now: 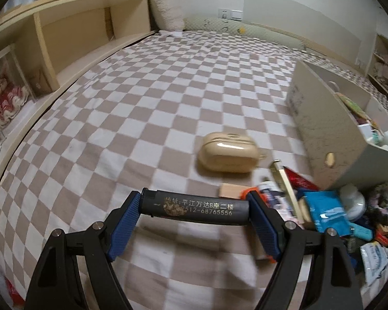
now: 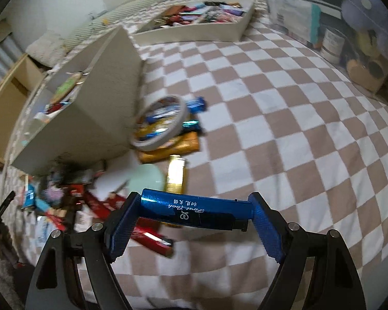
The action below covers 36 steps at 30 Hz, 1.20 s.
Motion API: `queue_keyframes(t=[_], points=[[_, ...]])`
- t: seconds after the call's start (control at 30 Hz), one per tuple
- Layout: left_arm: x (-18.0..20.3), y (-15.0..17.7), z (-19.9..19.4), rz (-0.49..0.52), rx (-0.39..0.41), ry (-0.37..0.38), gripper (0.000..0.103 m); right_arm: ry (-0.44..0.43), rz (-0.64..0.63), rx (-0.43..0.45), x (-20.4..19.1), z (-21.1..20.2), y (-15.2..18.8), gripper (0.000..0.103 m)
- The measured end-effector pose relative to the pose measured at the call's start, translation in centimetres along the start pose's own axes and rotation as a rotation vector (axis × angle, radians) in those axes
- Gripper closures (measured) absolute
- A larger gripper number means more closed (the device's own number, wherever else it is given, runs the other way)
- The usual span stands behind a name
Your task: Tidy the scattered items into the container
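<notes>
Both grippers carried above a checked bedspread (image 1: 147, 98). The left gripper (image 1: 194, 208) is clamped end to end on a dark grey lighter (image 1: 194, 208), printed with Chinese characters reading roughly "平江万达B座二楼" and digits "512-68765556". The right gripper (image 2: 194, 210) grips a blue lighter (image 2: 194, 210) the same way; its script looks like "First Look", with small Chinese characters too fine to read. Both lighters hang clear of the bedspread, not yet in the container (image 2: 101, 98), a pale open box just beside the clutter that already holds assorted items. Still scattered: a beige earbud case (image 1: 227, 152), a gold lighter (image 2: 176, 173), a roll of tape (image 2: 159, 122), red and blue packets. Judged progress: partway, with much left. A second tray (image 2: 194, 32) lies farther off.
</notes>
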State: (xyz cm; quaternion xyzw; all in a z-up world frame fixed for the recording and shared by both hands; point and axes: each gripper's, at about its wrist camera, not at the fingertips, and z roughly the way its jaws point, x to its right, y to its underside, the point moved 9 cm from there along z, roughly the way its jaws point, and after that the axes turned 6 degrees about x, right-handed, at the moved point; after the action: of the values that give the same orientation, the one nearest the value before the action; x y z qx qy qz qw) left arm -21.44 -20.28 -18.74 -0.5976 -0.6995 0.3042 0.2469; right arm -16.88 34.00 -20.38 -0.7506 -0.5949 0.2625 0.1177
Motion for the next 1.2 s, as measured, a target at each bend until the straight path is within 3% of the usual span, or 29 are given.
queue_keyframes(t=[0.27, 0.8, 0.97, 1.2], points=[[5.0, -0.4, -2.5, 0.021, -0.008, 0.1, 0.021, -0.105, -0.057, 0.012, -4.6, -1.3, 0.6, 0.019], [18.1, 2.6, -7.5, 0.143, -0.038, 0.348, 0.021, -0.241, -0.144, -0.041, -10.8, -1.2, 4.1, 0.019], [20.9, 1.0, -8.4, 0.16, -0.023, 0.404, 0.021, -0.289, -0.177, -0.032, -13.4, -1.6, 3.5, 0.019], [22.4, -3.8, -8.0, 0.154, 0.033, 0.42, 0.021, -0.341, -0.198, 0.032, -16.2, -2.8, -0.8, 0.019]])
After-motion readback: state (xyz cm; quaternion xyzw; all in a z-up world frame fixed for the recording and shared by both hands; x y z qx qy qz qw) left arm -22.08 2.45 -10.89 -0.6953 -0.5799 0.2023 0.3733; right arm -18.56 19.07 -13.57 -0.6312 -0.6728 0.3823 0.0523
